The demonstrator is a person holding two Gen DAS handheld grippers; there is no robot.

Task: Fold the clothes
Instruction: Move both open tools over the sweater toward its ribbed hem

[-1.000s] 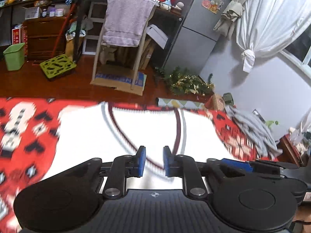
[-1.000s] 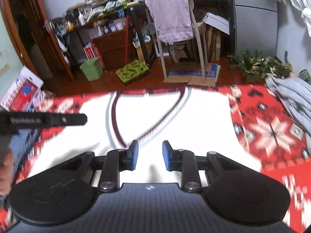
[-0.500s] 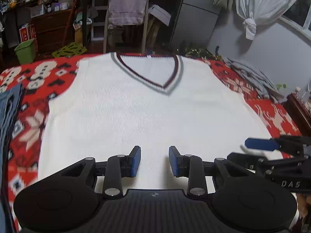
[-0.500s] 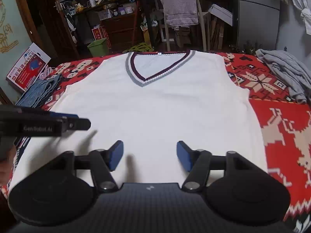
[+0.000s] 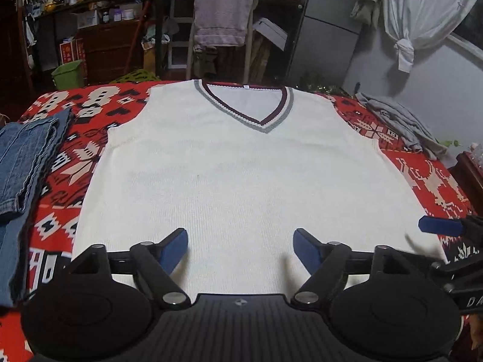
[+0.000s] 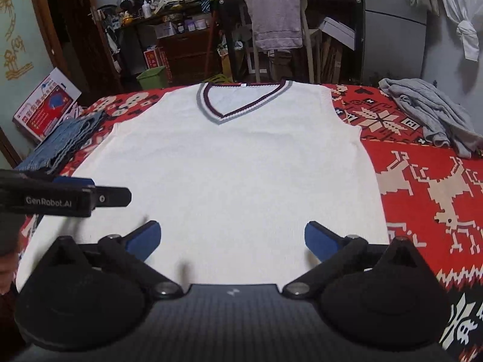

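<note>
- Your white vest lies spread flat, front up, on the red patterned blanket, its V-neck trim (maroon and grey) at the far edge.
- Your left hand-held gripper hovers over the vest's near hem with its blue pads spread wide, holding nothing.
- Your right hand-held gripper sits just beside it over the same hem, also gaping and empty.
- Folded jeans lie left of the vest; a crumpled grey garment lies at the far right.
- Beyond the blanket, a towel drapes over a chair.
</note>
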